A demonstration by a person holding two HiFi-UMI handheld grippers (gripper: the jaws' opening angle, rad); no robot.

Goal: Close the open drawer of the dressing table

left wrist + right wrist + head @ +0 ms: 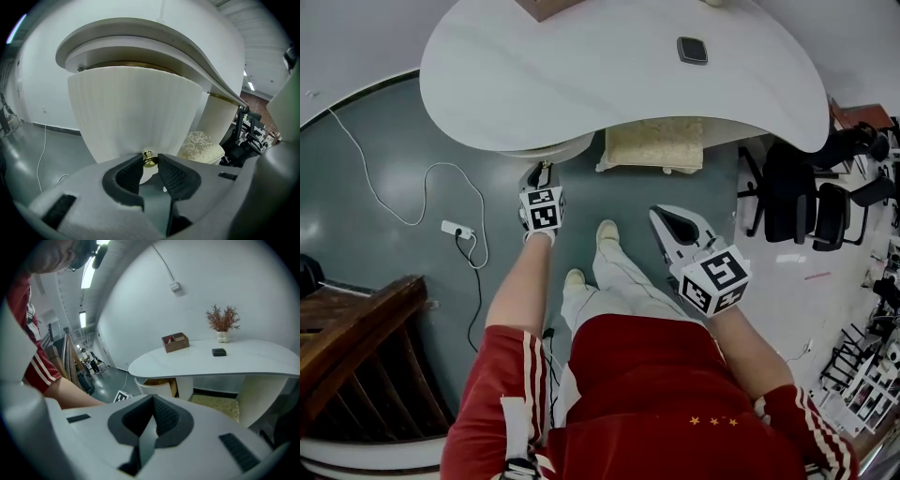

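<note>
The white dressing table [609, 66] has a curved, fluted drawer [546, 148] standing out a little under its left end. In the left gripper view the drawer front [136, 108] fills the middle, and its small gold knob [149, 159] sits between the dark pads. My left gripper [150, 161] is shut on that knob; in the head view it [540, 174] reaches up to the drawer. My right gripper [666, 217] hangs in the air to the right, away from the table. Its jaws [152, 399] are shut with nothing in them. The right gripper view shows the drawer [157, 386] with its wooden inside.
A cream cushioned stool [654, 142] stands under the table, right of the drawer. A power strip [455, 229] with a white cable lies on the floor at left, near dark wooden furniture [356, 347]. Black chairs [797, 192] crowd the right. A small black object [692, 50] lies on the tabletop.
</note>
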